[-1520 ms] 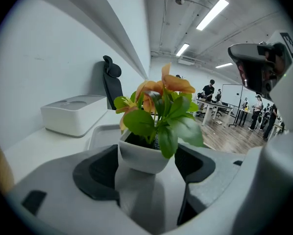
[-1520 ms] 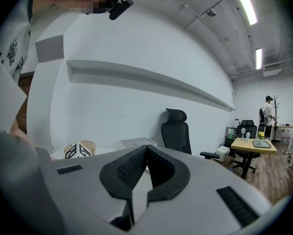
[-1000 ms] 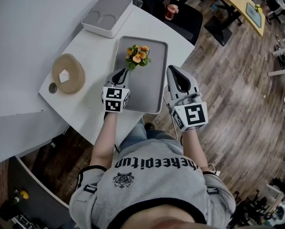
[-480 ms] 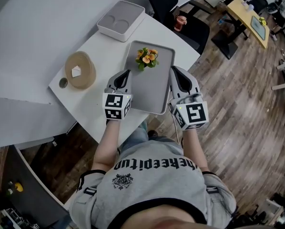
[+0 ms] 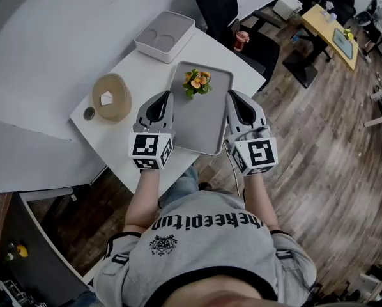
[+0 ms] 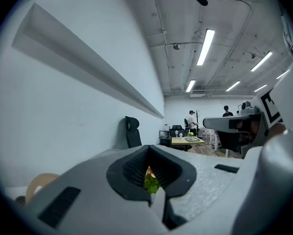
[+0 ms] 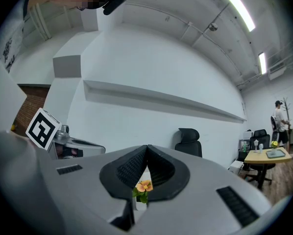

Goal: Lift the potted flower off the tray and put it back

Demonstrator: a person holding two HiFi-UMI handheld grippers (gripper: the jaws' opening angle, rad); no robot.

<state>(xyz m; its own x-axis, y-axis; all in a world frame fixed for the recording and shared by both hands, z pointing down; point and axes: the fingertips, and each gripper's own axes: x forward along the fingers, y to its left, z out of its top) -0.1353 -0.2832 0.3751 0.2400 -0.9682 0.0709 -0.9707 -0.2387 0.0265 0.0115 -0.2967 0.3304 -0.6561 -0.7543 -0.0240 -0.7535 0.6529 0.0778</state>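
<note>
The potted flower (image 5: 197,82) stands upright at the far end of the grey tray (image 5: 202,126), which lies on the white table (image 5: 121,139). We hold our left gripper (image 5: 158,102) by the tray's left edge and our right gripper (image 5: 237,105) by its right edge, both short of the plant. Each has its jaws pressed together at the tips, gripping nothing. In both gripper views we see the blossoms only through the hollow behind those closed tips. A woven bowl (image 5: 111,98) and a white box (image 5: 165,36) sit near the tray.

Top-down, 2 level cams; common flower (image 5: 197,82)
</note>
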